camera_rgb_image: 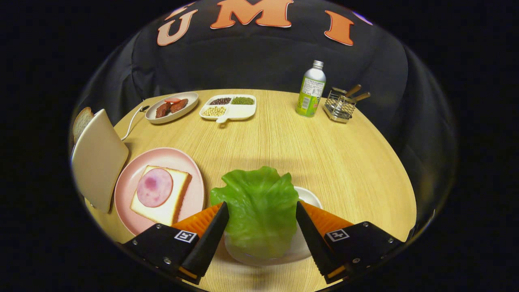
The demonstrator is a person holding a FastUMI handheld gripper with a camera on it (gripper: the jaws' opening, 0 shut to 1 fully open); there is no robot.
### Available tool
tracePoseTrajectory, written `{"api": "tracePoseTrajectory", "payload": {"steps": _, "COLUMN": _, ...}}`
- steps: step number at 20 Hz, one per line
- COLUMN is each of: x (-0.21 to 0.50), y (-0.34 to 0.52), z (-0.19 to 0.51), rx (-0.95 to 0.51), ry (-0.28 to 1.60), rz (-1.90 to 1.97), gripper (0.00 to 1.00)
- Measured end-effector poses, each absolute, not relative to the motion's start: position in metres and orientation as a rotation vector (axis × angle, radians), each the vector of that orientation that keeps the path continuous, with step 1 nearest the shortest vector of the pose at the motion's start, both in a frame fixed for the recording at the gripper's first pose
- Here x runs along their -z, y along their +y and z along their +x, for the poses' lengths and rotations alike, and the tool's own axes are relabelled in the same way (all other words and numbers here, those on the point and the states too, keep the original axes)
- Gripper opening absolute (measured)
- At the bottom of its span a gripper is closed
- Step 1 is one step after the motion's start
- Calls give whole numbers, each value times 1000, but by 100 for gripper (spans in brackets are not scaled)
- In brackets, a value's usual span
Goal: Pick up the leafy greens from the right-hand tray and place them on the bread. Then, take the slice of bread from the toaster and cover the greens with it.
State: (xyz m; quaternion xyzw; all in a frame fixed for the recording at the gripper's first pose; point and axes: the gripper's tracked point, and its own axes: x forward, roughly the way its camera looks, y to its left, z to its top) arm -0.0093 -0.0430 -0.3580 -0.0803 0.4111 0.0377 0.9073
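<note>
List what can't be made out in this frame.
- White dish, gripper view: mostly covered by the lettuce leaf.
- Hand-held gripper: fingers flank the leaf; contact unclear.
- Bread slice in toaster: just the top shows above the toaster.
- Bottle label: too small.
- Divided dish contents: too small to identify.

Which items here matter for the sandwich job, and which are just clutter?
Job: lettuce leaf between the gripper fingers, over its white tray; ham-topped bread on the pink plate; toaster with bread slice.

Clutter: sausage dish, divided bean dish, green bottle, wire utensil rack.
</note>
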Motion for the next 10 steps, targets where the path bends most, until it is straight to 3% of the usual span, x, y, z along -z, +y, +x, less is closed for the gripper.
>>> {"api": "tracePoseTrajectory", "payload": {"steps": 6, "x": 369, "y": -45, "z": -14, "rx": -69, "ry": 887, "rz": -97, "gripper": 88}}
{"api": "tracePoseTrajectory", "payload": {"steps": 10, "x": 375, "y": -47, "z": -21, "rx": -61, "ry": 907, "rz": -92, "gripper": 64}}
